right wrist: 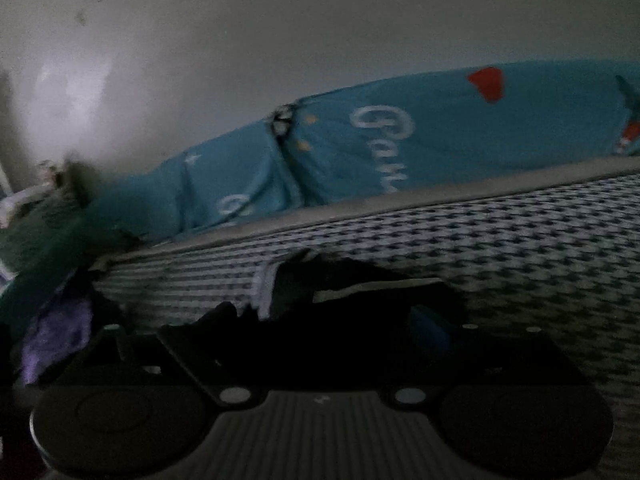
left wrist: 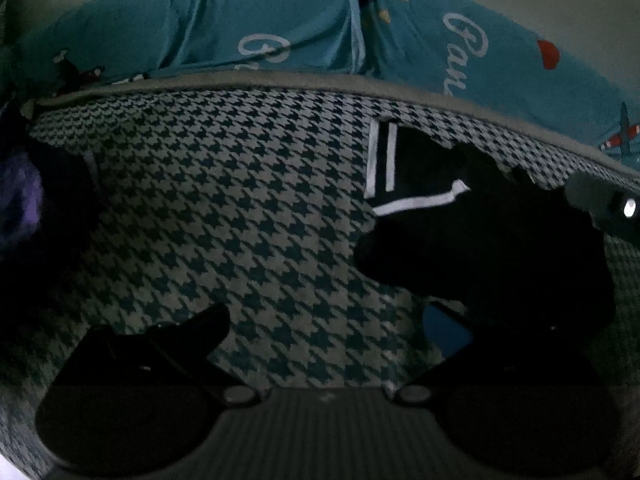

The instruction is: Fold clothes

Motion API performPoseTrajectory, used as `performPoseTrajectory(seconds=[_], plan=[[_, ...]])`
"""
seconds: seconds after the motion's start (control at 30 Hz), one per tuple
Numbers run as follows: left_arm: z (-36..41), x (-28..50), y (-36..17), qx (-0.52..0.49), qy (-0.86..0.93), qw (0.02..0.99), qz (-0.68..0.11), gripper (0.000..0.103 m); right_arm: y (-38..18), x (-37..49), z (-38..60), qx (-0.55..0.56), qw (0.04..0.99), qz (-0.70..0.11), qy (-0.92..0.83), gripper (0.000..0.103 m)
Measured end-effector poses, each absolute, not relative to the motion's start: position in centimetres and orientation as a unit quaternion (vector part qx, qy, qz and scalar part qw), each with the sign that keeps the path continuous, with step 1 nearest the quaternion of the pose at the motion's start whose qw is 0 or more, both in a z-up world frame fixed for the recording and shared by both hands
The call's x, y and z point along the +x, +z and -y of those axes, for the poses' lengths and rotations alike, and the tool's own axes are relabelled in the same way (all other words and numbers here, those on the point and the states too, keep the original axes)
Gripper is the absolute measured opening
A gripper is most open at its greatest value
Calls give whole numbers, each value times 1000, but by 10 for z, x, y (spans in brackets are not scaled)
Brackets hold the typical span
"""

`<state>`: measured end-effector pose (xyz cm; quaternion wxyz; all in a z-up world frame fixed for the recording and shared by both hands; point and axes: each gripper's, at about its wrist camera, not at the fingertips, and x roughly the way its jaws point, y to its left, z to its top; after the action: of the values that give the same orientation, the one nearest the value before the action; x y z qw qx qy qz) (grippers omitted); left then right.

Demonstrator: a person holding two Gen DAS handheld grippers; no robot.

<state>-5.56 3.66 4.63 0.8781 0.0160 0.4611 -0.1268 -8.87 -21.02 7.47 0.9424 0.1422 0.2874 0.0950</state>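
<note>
- a bed (left wrist: 224, 208) covered in a houndstooth blanket carried everything, with a grey piped edge along its far side.
- teal bedding (left wrist: 280, 28) printed with white script lay bunched beyond that edge, against a pale wall (right wrist: 320, 32).
- a black garment (left wrist: 480, 240) with white stripes lay crumpled on the blanket, to the right in the left wrist view and near the middle in the right wrist view.
- a purple cloth (right wrist: 56, 336) sat at the far left.
- the left hand-held gripper (left wrist: 332, 320) hovered over bare blanket with its jaws spread wide, nothing between them.
- the right hand-held gripper (right wrist: 320, 320) stood wide apart too, with the dark garment just ahead; whether the fingers touched it was too dark to tell.
</note>
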Motion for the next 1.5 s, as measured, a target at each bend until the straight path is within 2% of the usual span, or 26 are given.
performPoseTrajectory(seconds=[0.33,0.4,0.47,0.5,0.57,0.77,0.83,1.13,1.5], plan=[[-41,-55,43,9,-120,875,-468,103,56,-82,170,64,939,-319,112,97],[-40,-56,43,12,-121,875,-468,103,53,-81,169,52,941,-320,101,89],[-38,-57,41,18,-121,875,-468,103,51,-80,170,48,940,-325,88,68],[-37,-57,41,20,-121,875,-468,103,50,-80,172,50,940,-326,85,65],[-35,-58,40,26,-120,877,-465,103,51,-79,179,63,940,-326,78,50],[-28,-61,37,54,-119,881,-454,103,55,-83,197,98,942,-315,63,28],[-26,-61,35,58,-119,880,-456,103,58,-86,201,102,945,-307,56,25],[-28,-59,29,69,-117,882,-452,103,72,-99,227,132,954,-269,-4,18],[-27,-49,9,81,-110,873,-468,103,82,-114,265,137,944,-261,-146,17]])
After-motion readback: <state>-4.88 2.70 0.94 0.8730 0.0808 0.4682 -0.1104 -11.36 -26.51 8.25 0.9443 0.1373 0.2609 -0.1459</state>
